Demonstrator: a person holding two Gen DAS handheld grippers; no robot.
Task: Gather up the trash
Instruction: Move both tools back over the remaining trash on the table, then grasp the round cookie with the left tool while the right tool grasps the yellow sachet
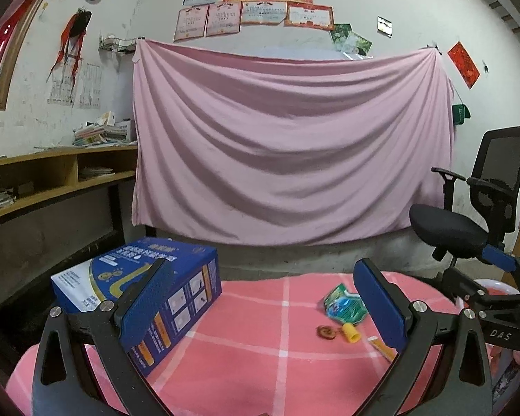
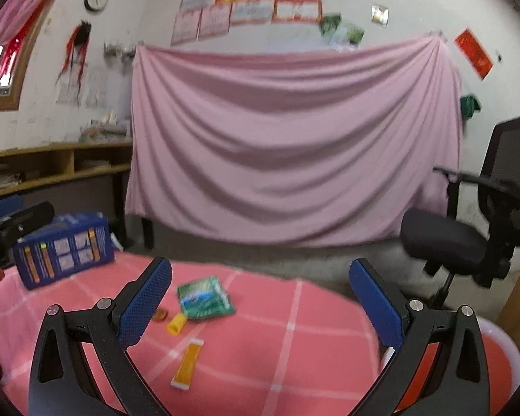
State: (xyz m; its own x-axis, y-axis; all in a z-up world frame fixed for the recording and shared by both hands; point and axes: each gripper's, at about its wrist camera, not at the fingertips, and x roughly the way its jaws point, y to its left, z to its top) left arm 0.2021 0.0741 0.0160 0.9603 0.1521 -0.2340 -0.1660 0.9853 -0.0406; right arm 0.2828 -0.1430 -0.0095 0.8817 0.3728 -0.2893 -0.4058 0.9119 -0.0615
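On the pink checked tablecloth (image 1: 246, 353) lie a green snack wrapper (image 1: 345, 303), a small brown round piece (image 1: 326, 332), a yellow cap (image 1: 351, 332) and an orange sachet (image 1: 383, 346). In the right wrist view they show as the wrapper (image 2: 204, 299), brown piece (image 2: 161, 314), cap (image 2: 176, 324) and sachet (image 2: 188, 364). My left gripper (image 1: 263, 305) is open and empty, left of the trash. My right gripper (image 2: 260, 306) is open and empty, above the cloth right of the trash. The right gripper also shows in the left wrist view (image 1: 502, 277).
A blue carton (image 1: 149, 298) stands on the table's left side, also in the right wrist view (image 2: 64, 249). A black office chair (image 1: 468, 215) stands at the right. A pink sheet (image 1: 287, 145) hangs on the back wall. A wooden shelf (image 1: 52, 173) is at left.
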